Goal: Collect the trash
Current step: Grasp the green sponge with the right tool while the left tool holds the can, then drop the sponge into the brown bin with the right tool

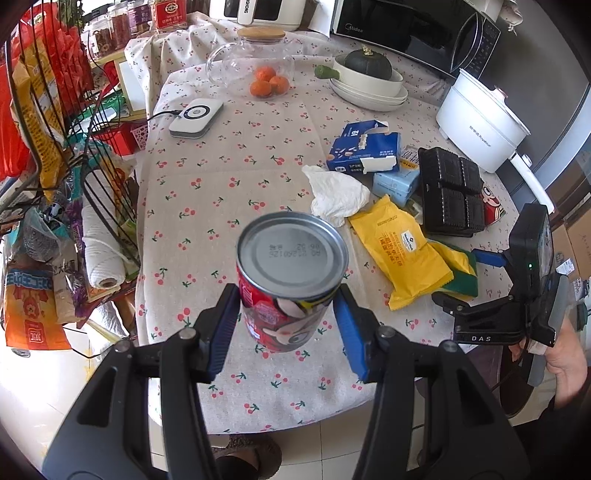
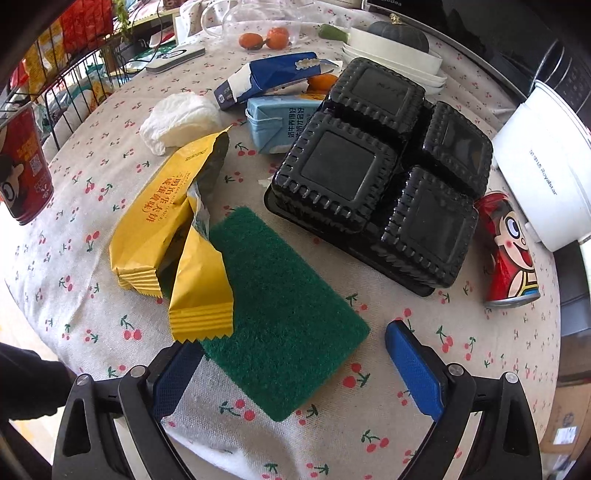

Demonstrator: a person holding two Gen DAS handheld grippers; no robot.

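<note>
My left gripper (image 1: 286, 308) is shut on a red cartoon can (image 1: 290, 280), held upright above the table's near edge; the can also shows in the right wrist view (image 2: 24, 166). My right gripper (image 2: 290, 354) is open over a green scouring pad (image 2: 280, 314), its pads either side of the pad's near end. A torn yellow wrapper (image 2: 173, 236) lies on the pad's left. Beyond are a crumpled white tissue (image 2: 177, 122), a light blue carton (image 2: 280, 123), a torn dark blue box (image 2: 269, 79), a black plastic tray (image 2: 380, 173) and a second red can (image 2: 511, 251) lying on its side.
The cherry-print tablecloth (image 1: 207, 192) covers a round table. At the back stand a glass jug (image 1: 251, 62), oranges (image 1: 267, 83), stacked white dishes with a squash (image 1: 369, 81), a white cooker (image 1: 480, 122) and a microwave (image 1: 417, 33). A wire rack of packets (image 1: 55, 166) stands left.
</note>
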